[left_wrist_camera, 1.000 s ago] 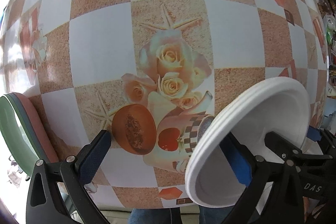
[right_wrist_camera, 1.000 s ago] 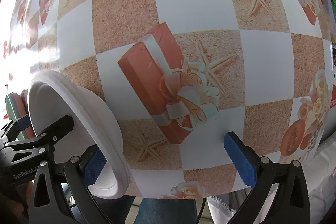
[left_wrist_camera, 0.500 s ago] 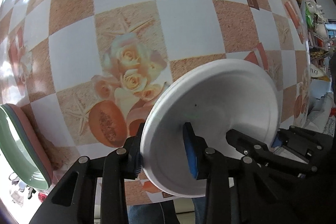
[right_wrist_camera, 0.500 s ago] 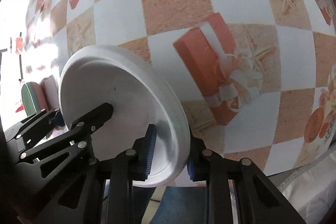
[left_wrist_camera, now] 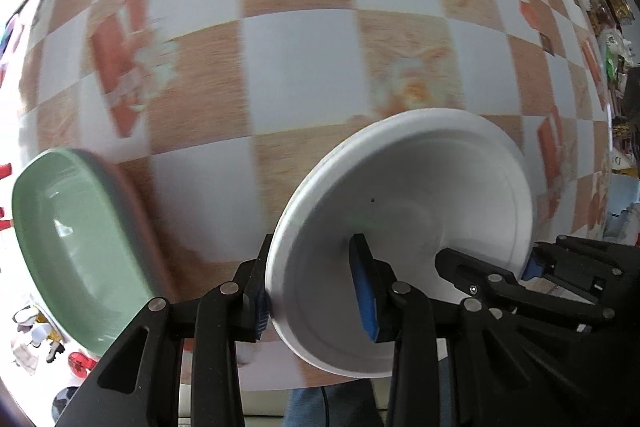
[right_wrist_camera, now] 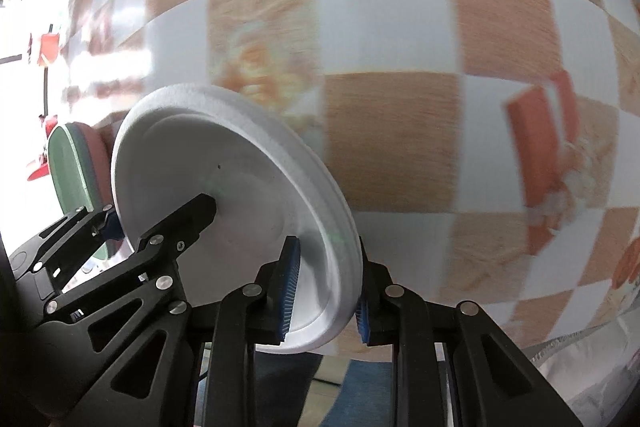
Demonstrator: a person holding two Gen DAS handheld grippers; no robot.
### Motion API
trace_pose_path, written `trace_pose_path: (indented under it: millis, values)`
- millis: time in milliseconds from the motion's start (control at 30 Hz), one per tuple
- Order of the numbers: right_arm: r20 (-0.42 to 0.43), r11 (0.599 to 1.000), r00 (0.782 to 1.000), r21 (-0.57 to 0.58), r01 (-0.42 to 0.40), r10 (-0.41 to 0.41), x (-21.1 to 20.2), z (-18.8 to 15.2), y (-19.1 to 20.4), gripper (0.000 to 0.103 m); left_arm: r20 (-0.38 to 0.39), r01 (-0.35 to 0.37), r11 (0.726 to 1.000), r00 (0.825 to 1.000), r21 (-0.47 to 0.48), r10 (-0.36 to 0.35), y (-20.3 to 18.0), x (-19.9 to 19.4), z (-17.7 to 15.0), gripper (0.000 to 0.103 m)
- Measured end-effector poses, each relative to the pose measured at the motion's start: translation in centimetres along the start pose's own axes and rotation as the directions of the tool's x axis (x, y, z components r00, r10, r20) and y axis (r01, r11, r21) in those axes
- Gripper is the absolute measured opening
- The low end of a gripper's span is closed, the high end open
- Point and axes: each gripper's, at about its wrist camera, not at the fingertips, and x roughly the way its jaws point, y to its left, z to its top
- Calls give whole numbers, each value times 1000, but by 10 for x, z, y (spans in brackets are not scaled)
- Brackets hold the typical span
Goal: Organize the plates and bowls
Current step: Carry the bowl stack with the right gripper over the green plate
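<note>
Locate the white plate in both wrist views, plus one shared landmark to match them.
Left wrist: white plate sits lower right of centre, on edge, rim clamped by the left gripper; the right gripper grips its far rim.
Right wrist: the same plate sits lower left of centre, rim clamped by the right gripper.
Shared landmark: the green dish, at the left edge in both views.

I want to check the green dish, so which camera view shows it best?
The left wrist view shows it best: the green dish fills the lower left, its inside open to the camera. In the right wrist view it appears only as a narrow edge-on sliver behind the white plate and the left claw.
</note>
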Motion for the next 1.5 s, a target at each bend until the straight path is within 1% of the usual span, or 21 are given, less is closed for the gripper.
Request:
trace_pose_path:
  millis: [167, 333, 433, 533, 600, 733, 767, 800, 833, 1167, 1300, 1500]
  values:
    - [-16, 999, 1000, -32, -11, 11, 10, 6, 21, 27, 6, -23, 1000, 1000, -7, 23, 24, -1, -12, 39]
    - [-25, 997, 1000, -72, 5, -7, 14, 12, 33, 27, 1, -16, 1000, 1000, -19, 16, 44, -1, -18, 39]
    - [-28, 997, 999, -79, 13, -15, 15, 17, 40, 27, 1, -10, 1000, 1000, -23, 10, 49, 1, -23, 39]
    - [-26, 995, 999, -92, 26, -29, 20, 15, 50, 27, 3, -2, 1000, 1000, -26, 2, 59, 5, -29, 39]
    - [-24, 995, 999, -91, 31, -33, 25, 8, 60, 27, 4, 0, 1000, 1000, -29, 1, 60, 9, -23, 39]
    - [-24, 996, 999, -83, 28, -30, 31, 0, 67, 27, 5, 0, 999, 1000, -34, 0, 66, 10, -21, 39]
    - [-24, 996, 999, -83, 29, -31, 30, -1, 67, 27, 6, 1, 999, 1000, -32, -1, 70, 8, -25, 39]
    - [-24, 996, 999, -84, 29, -31, 30, -1, 67, 27, 6, 2, 1000, 1000, -30, -2, 79, -5, -23, 39]
    - [-25, 996, 999, -84, 29, -32, 28, 0, 69, 27, 5, 3, 1000, 1000, -30, -2, 73, -10, -22, 39]
    - [-30, 995, 999, -96, 31, -34, 25, -2, 72, 27, 9, 0, 999, 1000, -33, 0, 73, -13, -23, 39]
    - [-32, 995, 999, -97, 34, -38, 22, -3, 72, 27, 9, 8, 999, 1000, -44, -8, 72, -15, -24, 39]
    - [-26, 996, 999, -89, 28, -30, 12, -5, 70, 27, 19, 22, 999, 1000, -30, -21, 73, -24, -27, 39]
